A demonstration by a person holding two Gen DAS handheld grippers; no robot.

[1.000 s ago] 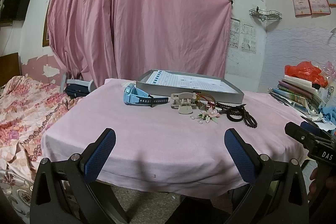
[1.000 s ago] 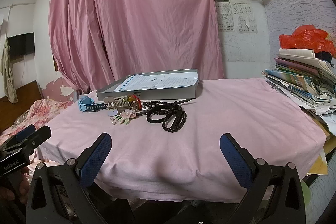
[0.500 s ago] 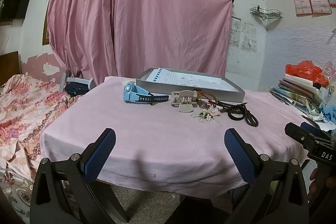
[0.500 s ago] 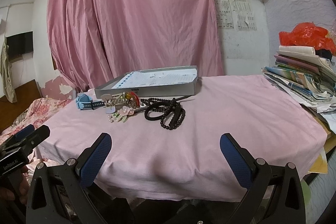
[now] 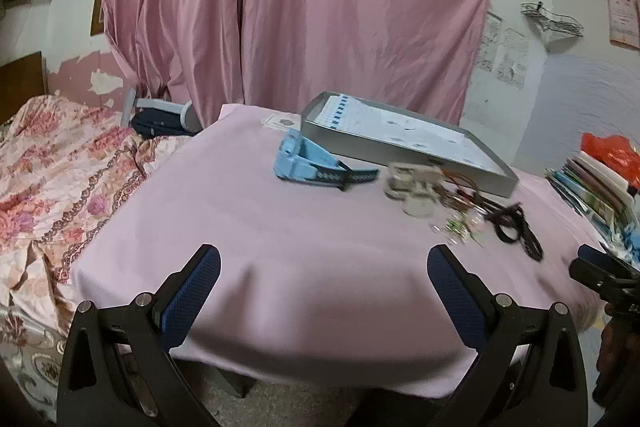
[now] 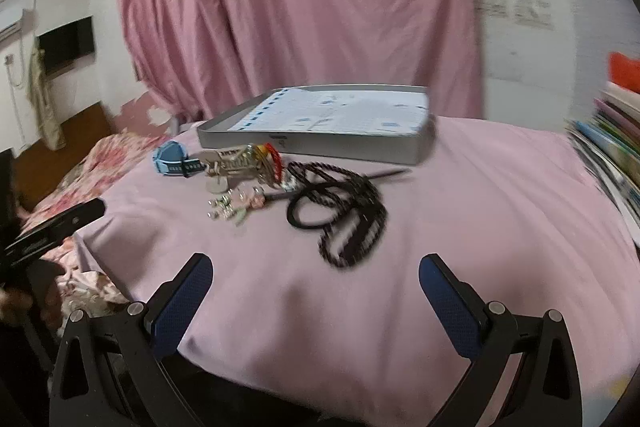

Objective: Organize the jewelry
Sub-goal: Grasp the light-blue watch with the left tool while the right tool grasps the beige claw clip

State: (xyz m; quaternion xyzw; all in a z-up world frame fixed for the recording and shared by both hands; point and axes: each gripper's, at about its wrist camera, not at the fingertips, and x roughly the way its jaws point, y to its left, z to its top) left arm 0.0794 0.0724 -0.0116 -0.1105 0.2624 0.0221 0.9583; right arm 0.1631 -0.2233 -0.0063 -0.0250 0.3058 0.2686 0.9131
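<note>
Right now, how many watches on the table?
1. The blue watch lies on the pink cloth at the left end of the jewelry row, in front of the grey tray. The blurred pile beside it could hide another.

Surface: a table (image 6: 500,227) draped in a pink cloth that hangs over the near edge.
Rear of table: a shallow grey tray (image 6: 320,145), lined with printed paper, is set flat on the cloth.
In front of tray, left: a light blue watch (image 5: 308,165) is laid on its side.
Middle: a beige hair clip (image 6: 230,163) and small flower pieces (image 6: 236,207) are clustered together, blurred.
Right of cluster: dark bead strings (image 6: 344,223) are coiled loosely.
</note>
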